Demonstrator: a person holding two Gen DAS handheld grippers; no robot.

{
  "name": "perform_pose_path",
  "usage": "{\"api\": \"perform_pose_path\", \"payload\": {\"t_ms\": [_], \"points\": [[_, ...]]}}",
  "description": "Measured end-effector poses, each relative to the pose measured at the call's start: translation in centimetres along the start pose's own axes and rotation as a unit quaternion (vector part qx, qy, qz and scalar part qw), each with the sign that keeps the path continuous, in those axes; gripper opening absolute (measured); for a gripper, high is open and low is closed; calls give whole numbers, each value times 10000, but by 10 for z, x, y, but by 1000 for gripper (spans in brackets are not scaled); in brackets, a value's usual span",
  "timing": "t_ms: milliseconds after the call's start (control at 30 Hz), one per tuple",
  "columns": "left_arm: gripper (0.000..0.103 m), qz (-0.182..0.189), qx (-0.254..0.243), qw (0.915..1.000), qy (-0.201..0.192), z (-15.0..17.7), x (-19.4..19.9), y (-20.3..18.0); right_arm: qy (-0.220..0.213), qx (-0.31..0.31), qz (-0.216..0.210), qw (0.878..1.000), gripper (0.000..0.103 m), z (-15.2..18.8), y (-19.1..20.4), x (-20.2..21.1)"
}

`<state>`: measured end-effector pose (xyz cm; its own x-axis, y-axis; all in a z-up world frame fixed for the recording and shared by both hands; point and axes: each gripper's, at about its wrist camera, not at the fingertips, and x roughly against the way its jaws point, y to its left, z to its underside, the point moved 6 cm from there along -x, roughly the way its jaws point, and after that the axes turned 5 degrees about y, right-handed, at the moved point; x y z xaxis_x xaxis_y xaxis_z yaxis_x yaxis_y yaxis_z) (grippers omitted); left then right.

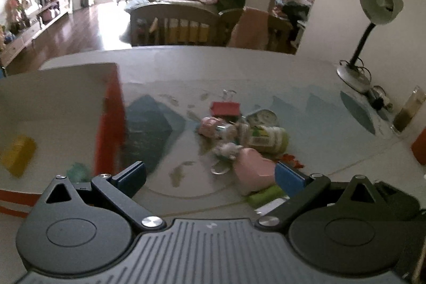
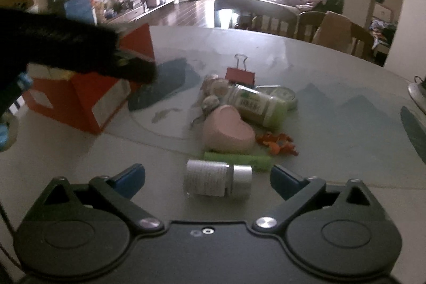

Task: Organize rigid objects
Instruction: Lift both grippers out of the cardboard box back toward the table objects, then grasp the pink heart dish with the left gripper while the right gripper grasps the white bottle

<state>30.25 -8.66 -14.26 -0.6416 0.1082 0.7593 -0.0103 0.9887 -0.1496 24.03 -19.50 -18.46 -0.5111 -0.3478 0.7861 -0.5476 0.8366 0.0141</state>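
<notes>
We hold both grippers wide apart and empty, the left gripper [image 1: 210, 177] beside the red box [image 1: 110, 124], the right gripper [image 2: 207, 177] framing a silver-capped jar [image 2: 218, 177].

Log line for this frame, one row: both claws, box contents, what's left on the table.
left claw: open, empty | right claw: open, before silver-capped bottle | red box: yellow block inside | pile: pink heart, green jar, red binder clip

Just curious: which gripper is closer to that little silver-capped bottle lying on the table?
Right. The silver-capped bottle lies between the open right gripper fingers; the left gripper hovers by the orange box.
</notes>
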Motion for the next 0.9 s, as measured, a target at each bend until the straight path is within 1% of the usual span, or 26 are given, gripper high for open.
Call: {"api": "perform_pose_path", "payload": {"t_ms": [167,267,400,567,767,800,833,900], "points": [[103,53,-78,9997,236,-1,-30,-22,112,111,-54,9999,99,3,-7,-16],[103,76,-105,9987,501,0,-52,-31,175,165,-113,9996,98,5,-10,-26],[103,114,67,9968,790,4,-76,-36,260,243,-206,9992,96,9,-12,-36],[102,-8,36,9952,975,3,-100,-43,310,270,-309,9987,94,11,-13,-43],[102,84,-37,9939,1099,-1,-116,-52,295,474,-465,9974,90,12,-9,-47],[98,98,-47,9934,1141,-1,-119,-53,293,502,-467,9972,89,12,-9,-47],[92,123,-45,9927,1198,-1,-122,-54,293,522,-486,9970,87,12,-9,-48],[84,157,9,9911,1320,0,-127,-55,293,538,-504,9968,87,12,-9,-48]]}}
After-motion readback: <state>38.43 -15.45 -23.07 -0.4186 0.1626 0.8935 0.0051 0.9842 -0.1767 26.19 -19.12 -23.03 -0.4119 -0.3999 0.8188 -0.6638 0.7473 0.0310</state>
